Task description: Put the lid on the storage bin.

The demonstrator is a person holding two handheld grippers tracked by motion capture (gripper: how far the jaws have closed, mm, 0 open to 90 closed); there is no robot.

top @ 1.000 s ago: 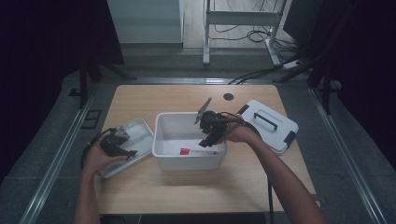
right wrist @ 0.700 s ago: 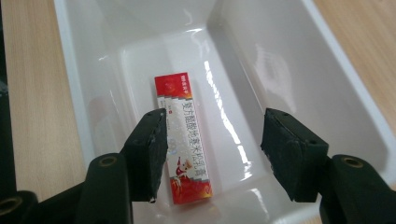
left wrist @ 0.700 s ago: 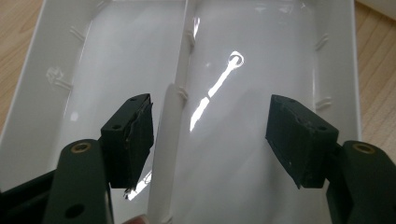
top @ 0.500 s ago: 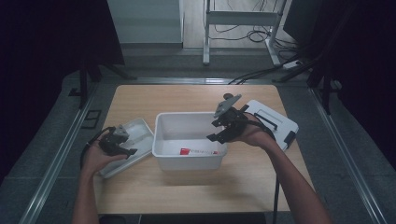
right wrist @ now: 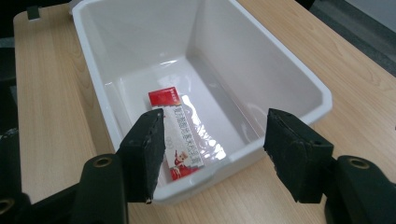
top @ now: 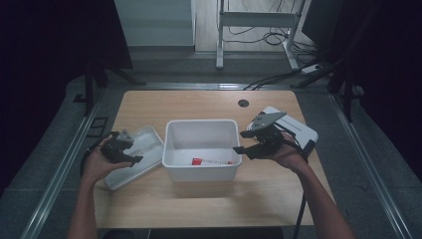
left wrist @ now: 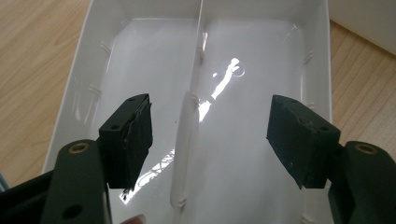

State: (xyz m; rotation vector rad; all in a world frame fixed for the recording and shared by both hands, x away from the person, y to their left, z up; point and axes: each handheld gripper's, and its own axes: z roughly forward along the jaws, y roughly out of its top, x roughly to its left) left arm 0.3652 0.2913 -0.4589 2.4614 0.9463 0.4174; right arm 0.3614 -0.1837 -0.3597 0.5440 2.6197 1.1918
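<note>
White bin, one red packet; two grippers' fingers wide, empty.

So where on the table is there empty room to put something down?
The table is bare behind the tub, up to the small hole. The front strip near the edge is bare too. The middle row is crowded: tray, tub with a packet, lid, both grippers.

Lab-style recording room

A bare wooden table stands between dark curtains, with loose cables and a metal stand on the floor behind.
</note>
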